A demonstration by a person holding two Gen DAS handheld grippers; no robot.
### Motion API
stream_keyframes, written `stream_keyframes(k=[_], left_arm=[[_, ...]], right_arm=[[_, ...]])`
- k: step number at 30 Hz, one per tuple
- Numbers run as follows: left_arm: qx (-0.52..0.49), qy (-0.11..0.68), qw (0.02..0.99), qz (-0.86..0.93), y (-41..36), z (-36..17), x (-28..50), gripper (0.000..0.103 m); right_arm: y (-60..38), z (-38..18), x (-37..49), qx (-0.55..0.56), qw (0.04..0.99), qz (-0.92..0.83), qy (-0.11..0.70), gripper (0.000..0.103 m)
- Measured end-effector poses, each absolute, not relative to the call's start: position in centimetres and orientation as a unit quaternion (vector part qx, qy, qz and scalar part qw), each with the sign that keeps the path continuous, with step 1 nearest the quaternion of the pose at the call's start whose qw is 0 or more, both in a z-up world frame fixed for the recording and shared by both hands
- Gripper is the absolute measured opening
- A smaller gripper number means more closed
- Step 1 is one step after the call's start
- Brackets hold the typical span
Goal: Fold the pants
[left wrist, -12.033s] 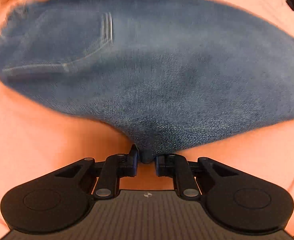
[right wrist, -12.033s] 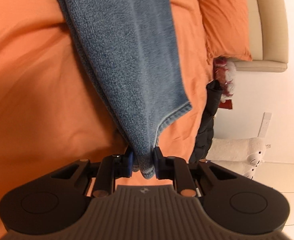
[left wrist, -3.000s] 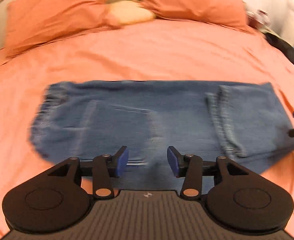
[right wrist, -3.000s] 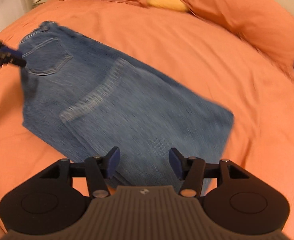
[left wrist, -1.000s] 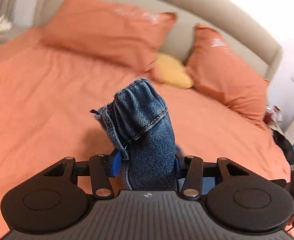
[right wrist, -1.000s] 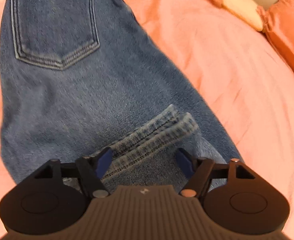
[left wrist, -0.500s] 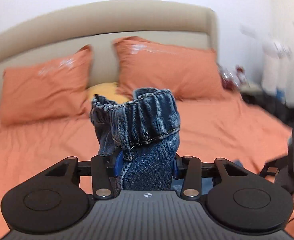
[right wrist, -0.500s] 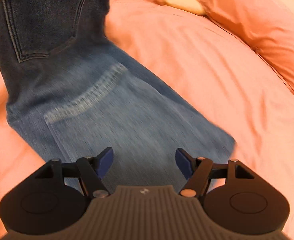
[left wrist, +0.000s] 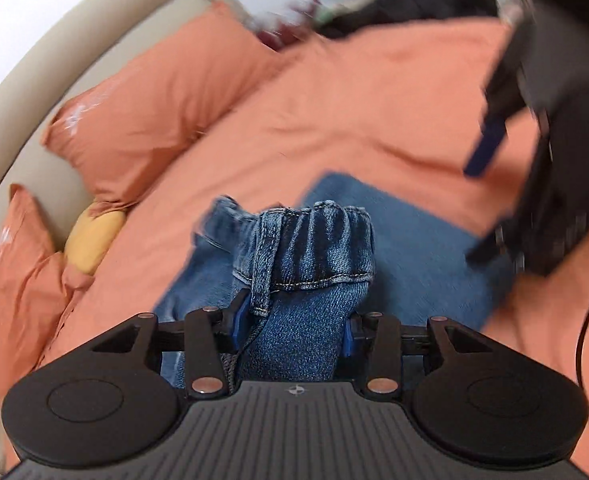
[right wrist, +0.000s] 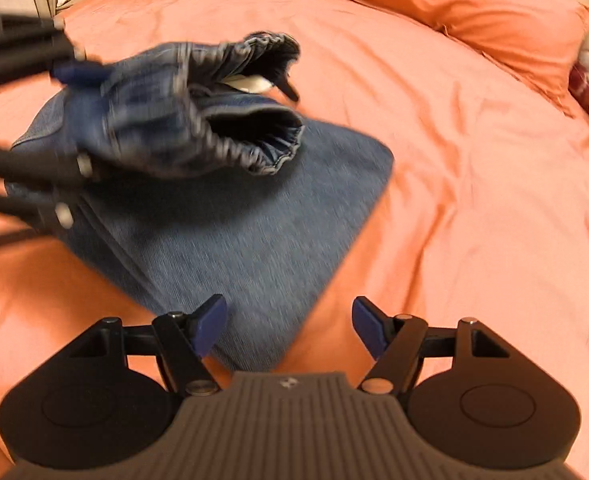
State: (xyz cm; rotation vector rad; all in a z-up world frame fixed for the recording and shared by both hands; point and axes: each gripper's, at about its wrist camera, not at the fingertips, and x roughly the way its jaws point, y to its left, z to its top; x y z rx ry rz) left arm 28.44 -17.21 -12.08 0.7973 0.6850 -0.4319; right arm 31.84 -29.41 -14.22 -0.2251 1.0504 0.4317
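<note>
The blue jeans lie partly folded on the orange bed (right wrist: 474, 160). My left gripper (left wrist: 294, 320) is shut on the bunched waistband end (left wrist: 306, 248) and holds it in the air above the flat folded part (left wrist: 414, 248). In the right wrist view the left gripper (right wrist: 82, 120) comes in from the left with the waistband (right wrist: 222, 120) hanging open over the flat denim (right wrist: 254, 220). My right gripper (right wrist: 290, 328) is open with nothing between its fingers, hovering over the near corner of the flat denim. The right gripper (left wrist: 482, 204) also shows, blurred, at the upper right of the left wrist view.
Two orange pillows (left wrist: 154, 92) and a small yellow pillow (left wrist: 94, 240) lean on the beige headboard (left wrist: 34, 92). Dark clothing (left wrist: 394, 12) is piled past the bed's far side. A thin black cable (left wrist: 582, 340) hangs at the right. Bare orange sheet surrounds the jeans.
The left gripper has swung the waistband end across over the flat part of the jeans, rolling as it went. The right gripper has drawn back from the hems to the denim's corner, still open.
</note>
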Motion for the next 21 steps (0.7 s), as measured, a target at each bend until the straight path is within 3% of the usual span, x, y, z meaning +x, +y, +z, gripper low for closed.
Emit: stream_keyframes(k=[3,5,8,17,21], left_arm=[[0.407,0.350,0.816,-0.214,-17.8,-13.9,28.0,0.056],[0.400,0.360,0.811,-0.230,-17.6,-13.9,27.9,0.073],[0.339,0.387,0.814,-0.268,-16.6,-12.5,28.2,0.088],[0.338,0.372,0.821,-0.270,-11.7,-9.2,25.9,0.087],[0.340,0.388,0.824,-0.234,-7.3,-9.0,26.4,0.087]], right_arm=[[-30.2,-14.8,31.2,-0.101,0.834,0.203,0.503,0.067],[-30.2,-14.7,30.8,-0.103,0.835,0.199,0.502,0.067],[-30.1,-14.0,29.9,-0.097,0.839,0.202,0.495,0.067],[-28.8,-9.7,28.6,-0.014,0.855,0.221,0.469,0.066],[-27.0,-8.8,30.5,0.036,0.856,0.217,0.467,0.060]])
